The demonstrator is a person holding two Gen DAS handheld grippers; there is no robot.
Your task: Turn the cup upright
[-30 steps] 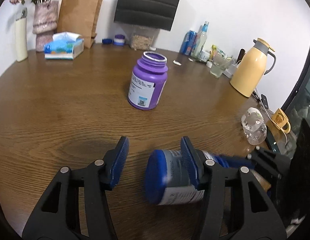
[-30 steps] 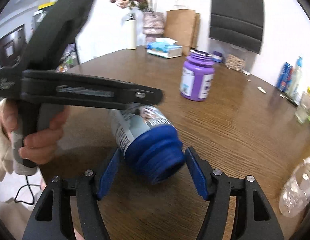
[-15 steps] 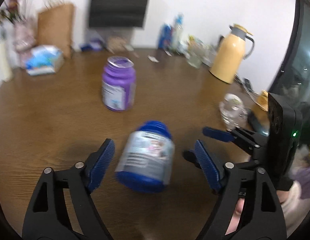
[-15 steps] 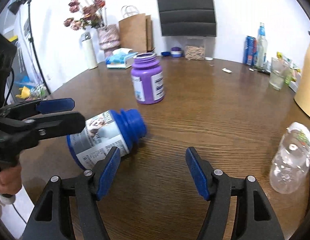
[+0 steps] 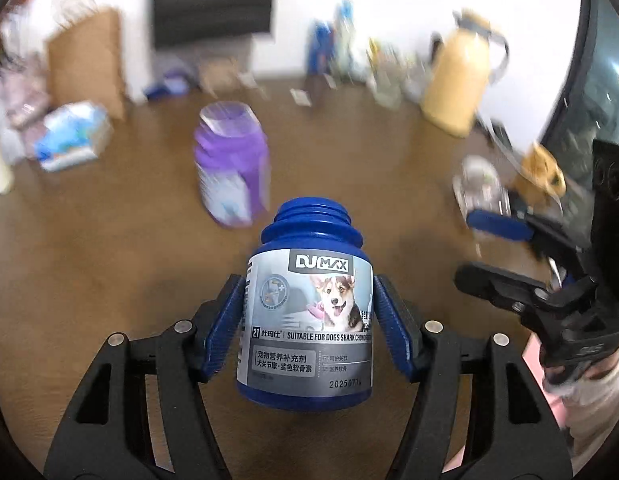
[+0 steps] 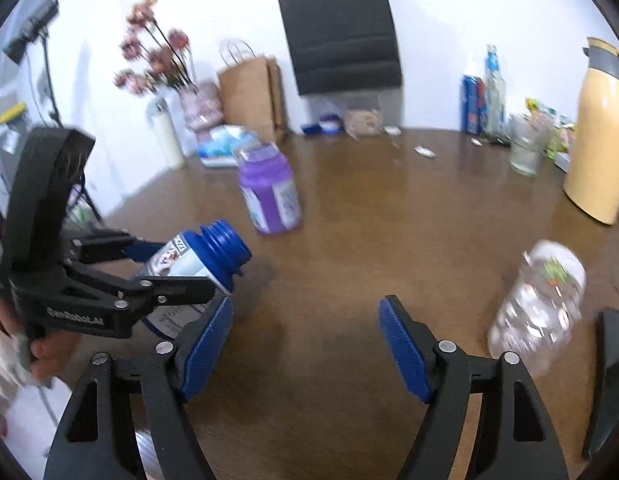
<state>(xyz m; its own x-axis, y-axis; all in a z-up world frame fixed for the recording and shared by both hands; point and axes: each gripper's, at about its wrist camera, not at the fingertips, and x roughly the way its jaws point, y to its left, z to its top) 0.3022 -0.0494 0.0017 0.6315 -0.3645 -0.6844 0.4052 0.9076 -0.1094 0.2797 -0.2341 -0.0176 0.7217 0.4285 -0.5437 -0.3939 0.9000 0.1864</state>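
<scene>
Left wrist view: the bottle (image 5: 307, 320) sits at centre frame between the left gripper (image 5: 307, 328) pads, mouth toward the top. The jar (image 5: 231, 168) stands on the table (image 5: 89, 240) above and left of it; the thermos (image 5: 457, 84) upper right; the right gripper (image 5: 505, 252) at right edge.

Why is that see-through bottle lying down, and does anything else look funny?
The clear plastic bottle lies on its side on the wooden table, while the purple jar stands upright. The blue supplement bottle has no cap and sits tilted in the left gripper. Nothing looks spilled.
</scene>
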